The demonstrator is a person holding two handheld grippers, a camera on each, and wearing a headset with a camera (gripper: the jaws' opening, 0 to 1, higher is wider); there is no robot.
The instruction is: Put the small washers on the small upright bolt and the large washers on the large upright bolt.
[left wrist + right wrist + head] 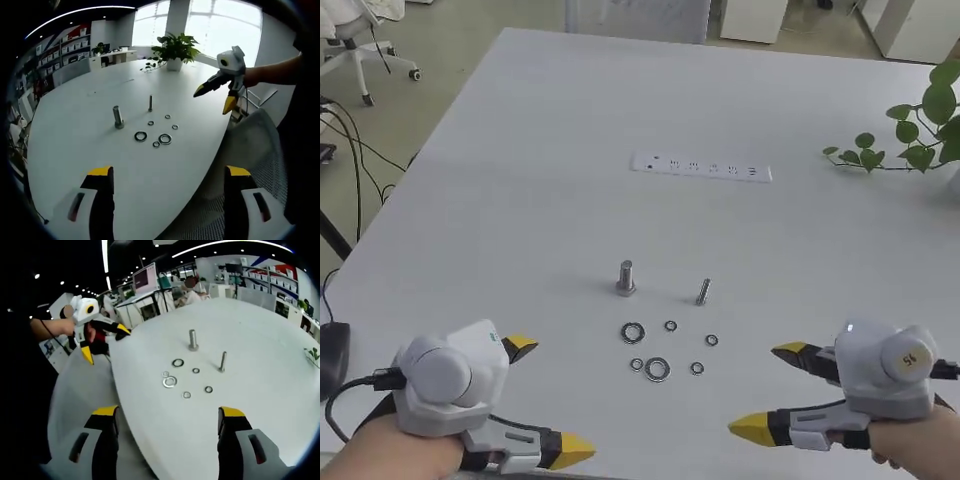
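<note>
Head view, left hand-held gripper (pixel 550 397), right hand-held gripper (pixel 765 390), jaws apart, empty

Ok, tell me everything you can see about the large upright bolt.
The large upright bolt looks like dull grey metal, short and thick. It stands on its wider head on the white table, shank pointing up, with nothing on it yet. In the head view it is left of the small upright bolt. The nearest large washer lies in front of it, not touching.

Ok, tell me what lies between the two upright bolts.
Nothing: in the head view, only bare table separates the large bolt from the small bolt.
</note>
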